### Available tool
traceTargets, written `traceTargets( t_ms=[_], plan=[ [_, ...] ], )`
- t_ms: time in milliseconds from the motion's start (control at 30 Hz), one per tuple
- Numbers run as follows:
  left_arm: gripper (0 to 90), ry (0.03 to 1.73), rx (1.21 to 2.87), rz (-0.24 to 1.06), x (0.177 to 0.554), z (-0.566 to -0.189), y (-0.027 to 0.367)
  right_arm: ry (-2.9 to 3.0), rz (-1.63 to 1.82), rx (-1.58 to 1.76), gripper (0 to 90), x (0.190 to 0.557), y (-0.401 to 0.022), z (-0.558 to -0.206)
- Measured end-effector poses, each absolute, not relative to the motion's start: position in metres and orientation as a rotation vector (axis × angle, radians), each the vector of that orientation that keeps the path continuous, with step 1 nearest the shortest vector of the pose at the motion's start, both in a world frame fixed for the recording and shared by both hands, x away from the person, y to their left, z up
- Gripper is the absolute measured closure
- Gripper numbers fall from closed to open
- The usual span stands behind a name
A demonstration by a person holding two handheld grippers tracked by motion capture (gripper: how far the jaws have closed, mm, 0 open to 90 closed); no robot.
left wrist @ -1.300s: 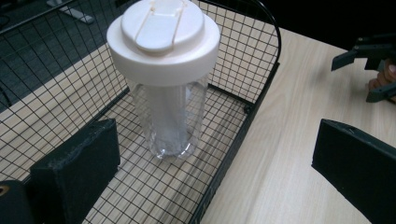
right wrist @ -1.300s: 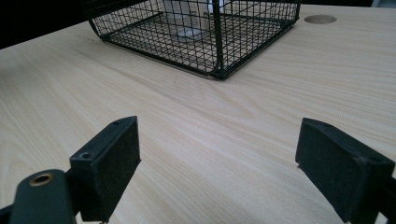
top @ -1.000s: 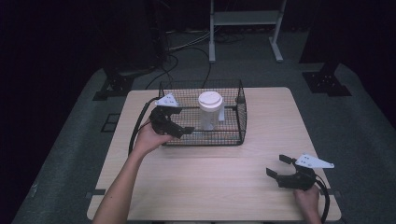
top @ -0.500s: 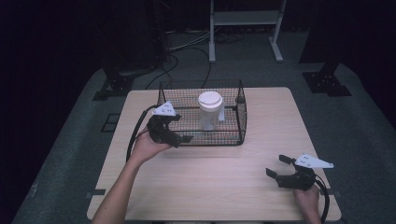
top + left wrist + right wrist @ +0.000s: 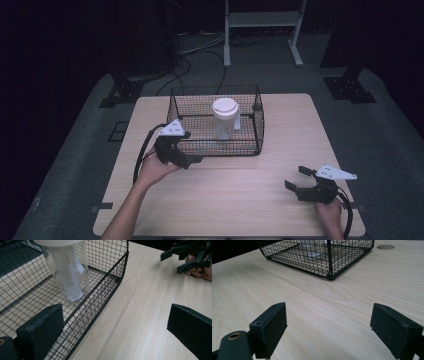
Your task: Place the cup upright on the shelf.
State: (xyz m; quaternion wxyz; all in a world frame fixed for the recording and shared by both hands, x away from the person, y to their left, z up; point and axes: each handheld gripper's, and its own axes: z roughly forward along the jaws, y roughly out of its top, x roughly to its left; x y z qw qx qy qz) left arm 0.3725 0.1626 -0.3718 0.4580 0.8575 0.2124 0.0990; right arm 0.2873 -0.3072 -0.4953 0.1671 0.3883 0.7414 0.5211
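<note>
**Both grippers gaping beside the wire basket**

Left gripper [image 5: 192, 161] is hovering at the near left corner of the wire basket [image 5: 218, 149], its jaws standing wide apart with nothing between them. In its own view [image 5: 113, 322] one jaw is sitting over the basket's mesh and the other over bare wood, so the basket's near wall is running between them. A clear cup [image 5: 224, 120] with a white lid is standing upright inside the basket, toward the middle; the same cup [image 5: 67, 272] is showing close through the mesh in the left gripper view.

Right gripper [image 5: 296, 180] is resting low near the front right of the wooden table [image 5: 280, 125], well apart from the basket, its jaws also spread wide and empty. Its own view [image 5: 328, 325] is looking across bare tabletop toward the basket [image 5: 329, 262]. A hand is holding each gripper, forearms coming in from the near edge.
</note>
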Motion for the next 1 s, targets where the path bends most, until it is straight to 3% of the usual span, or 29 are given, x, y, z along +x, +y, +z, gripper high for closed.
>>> traceTargets(
  t_ms=[1000],
  plan=[
    [0.0,0.56,2.101,0.287,0.335,-0.411,0.18,2.079,1.486,1.129,12.8,0.287,-0.31,-0.495]
  ],
)
